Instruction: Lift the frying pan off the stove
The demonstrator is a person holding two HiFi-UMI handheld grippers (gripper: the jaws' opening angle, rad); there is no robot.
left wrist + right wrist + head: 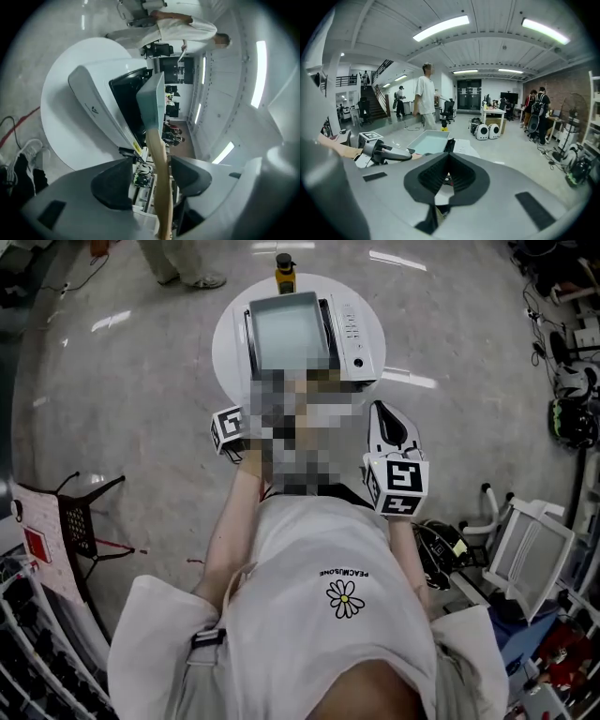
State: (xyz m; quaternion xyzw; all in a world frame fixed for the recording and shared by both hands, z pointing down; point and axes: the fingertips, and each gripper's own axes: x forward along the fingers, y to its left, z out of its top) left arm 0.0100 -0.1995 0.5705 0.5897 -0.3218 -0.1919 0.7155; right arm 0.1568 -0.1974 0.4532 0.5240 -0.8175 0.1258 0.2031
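A square grey-teal frying pan [286,329] sits on a white stove [356,334] on a round white table [228,338]. In the left gripper view the pan [152,105] is seen edge-on, and its wooden handle [161,183] runs back between my left gripper's [151,161] wide jaws. The handle lies close to one pad, and a gap shows at the other. My right gripper [382,413] hovers at the table's near right edge, off the pan. Its jaws [449,157] are shut with nothing held. The pan [429,140] lies ahead of it.
A yellow and black object [284,273] stands at the table's far edge. A person's legs [183,263] are on the floor beyond. A black wire rack [84,521] is at the left and a white frame [530,554] at the right. People [425,93] stand about the room.
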